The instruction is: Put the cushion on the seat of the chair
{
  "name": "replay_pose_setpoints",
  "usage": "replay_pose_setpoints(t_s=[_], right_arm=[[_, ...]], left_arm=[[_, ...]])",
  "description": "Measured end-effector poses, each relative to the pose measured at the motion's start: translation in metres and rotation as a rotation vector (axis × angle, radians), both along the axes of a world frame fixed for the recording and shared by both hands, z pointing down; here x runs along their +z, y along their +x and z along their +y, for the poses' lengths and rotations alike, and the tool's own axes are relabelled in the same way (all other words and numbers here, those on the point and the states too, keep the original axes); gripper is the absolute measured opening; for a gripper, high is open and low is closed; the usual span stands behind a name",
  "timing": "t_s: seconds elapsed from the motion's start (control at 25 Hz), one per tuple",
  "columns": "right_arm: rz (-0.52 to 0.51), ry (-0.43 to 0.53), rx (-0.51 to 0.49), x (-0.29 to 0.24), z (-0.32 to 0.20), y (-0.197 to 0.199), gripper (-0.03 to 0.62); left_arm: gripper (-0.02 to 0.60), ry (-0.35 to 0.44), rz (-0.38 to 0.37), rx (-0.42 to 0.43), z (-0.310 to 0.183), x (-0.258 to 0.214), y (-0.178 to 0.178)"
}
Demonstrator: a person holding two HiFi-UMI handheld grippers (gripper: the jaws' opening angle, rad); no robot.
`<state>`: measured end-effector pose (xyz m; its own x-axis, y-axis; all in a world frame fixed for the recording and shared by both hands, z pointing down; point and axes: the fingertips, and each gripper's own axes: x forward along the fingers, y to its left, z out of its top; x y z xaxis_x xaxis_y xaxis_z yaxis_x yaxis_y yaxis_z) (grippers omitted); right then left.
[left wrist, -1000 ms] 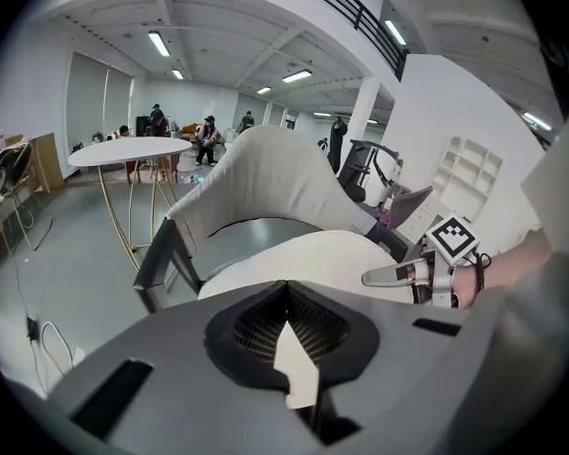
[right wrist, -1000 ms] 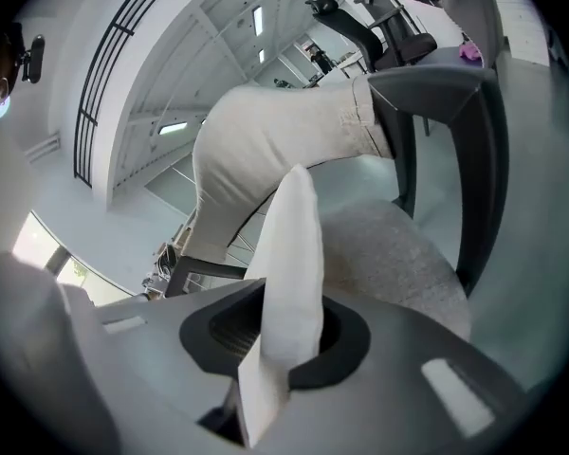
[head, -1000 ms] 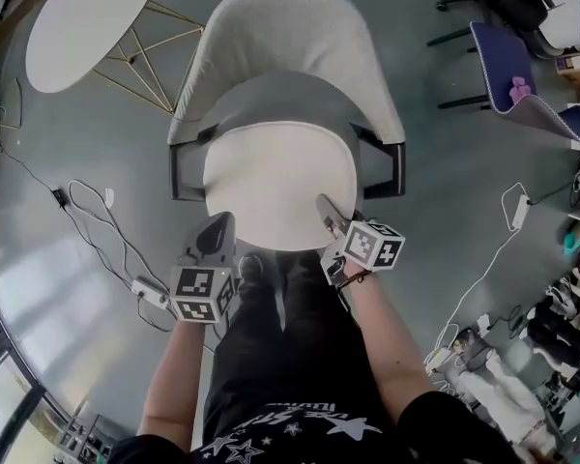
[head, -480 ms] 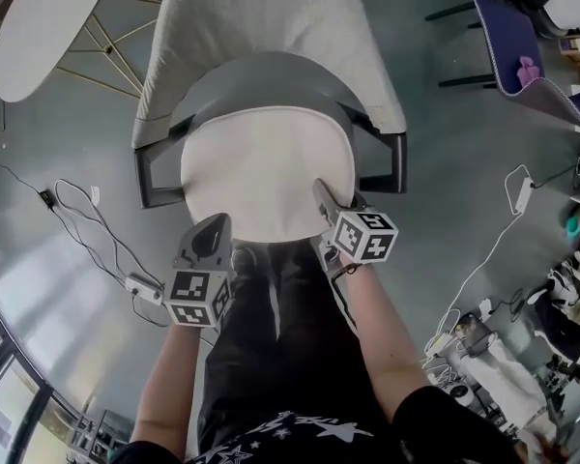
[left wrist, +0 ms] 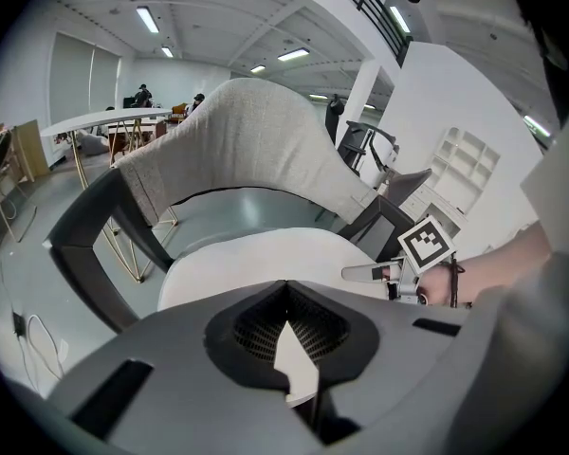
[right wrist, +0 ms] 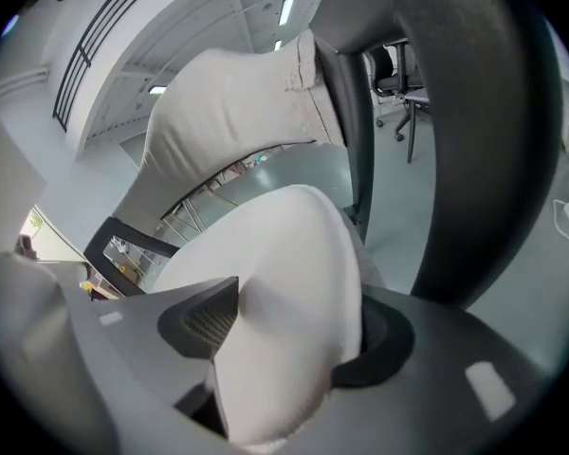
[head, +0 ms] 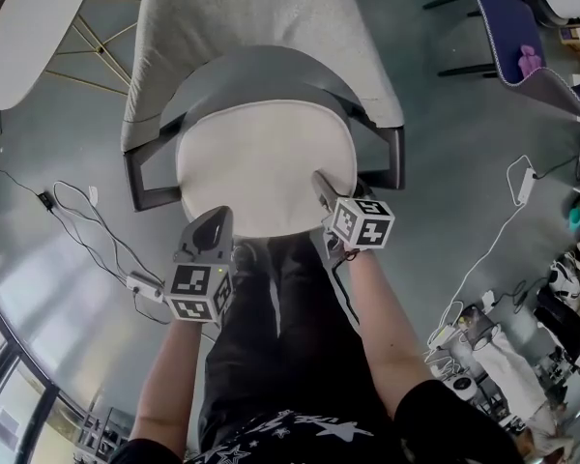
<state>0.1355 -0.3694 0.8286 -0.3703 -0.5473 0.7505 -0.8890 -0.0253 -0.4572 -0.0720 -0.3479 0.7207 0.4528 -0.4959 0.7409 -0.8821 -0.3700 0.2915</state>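
Note:
The round white cushion (head: 266,162) lies on the seat of the grey-framed chair (head: 261,17), which has a light fabric back. My left gripper (head: 215,220) is at the cushion's front left edge, shut on a thin white sliver of that edge (left wrist: 294,358). At the front right edge, my right gripper (head: 319,180) has just been opening its jaws. The puffy rim of the cushion (right wrist: 284,282) still fills the gap between them and is dented by the pads. The right gripper (left wrist: 360,273) also shows in the left gripper view, resting on the cushion (left wrist: 266,263).
An oval white table (head: 29,17) on gold wire legs stands at the back left. Cables and a power strip (head: 140,288) lie on the floor to the left. A blue chair (head: 512,37) and clutter stand to the right. The person's legs (head: 280,336) are right before the seat.
Both grippers have sunk a little with the cushion's front edge towards the seat. The right gripper has rolled slightly, and the chair has drifted left in the head view.

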Motion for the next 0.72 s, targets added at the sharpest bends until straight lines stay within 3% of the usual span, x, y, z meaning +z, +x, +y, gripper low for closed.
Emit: replay_pose_setpoints(t_s=[0.28, 0.72], right_arm=[[0.188, -0.015, -0.036, 0.010, 0.008, 0.011, 0.416], [0.191, 0.022, 0.007, -0.029, 0.025, 0.004, 0.414]], left_arm=[[0.009, -0.002, -0.001, 0.012, 0.000, 0.001, 0.002], [0.009, 0.065, 0.023, 0.036, -0.008, -0.030, -0.002]])
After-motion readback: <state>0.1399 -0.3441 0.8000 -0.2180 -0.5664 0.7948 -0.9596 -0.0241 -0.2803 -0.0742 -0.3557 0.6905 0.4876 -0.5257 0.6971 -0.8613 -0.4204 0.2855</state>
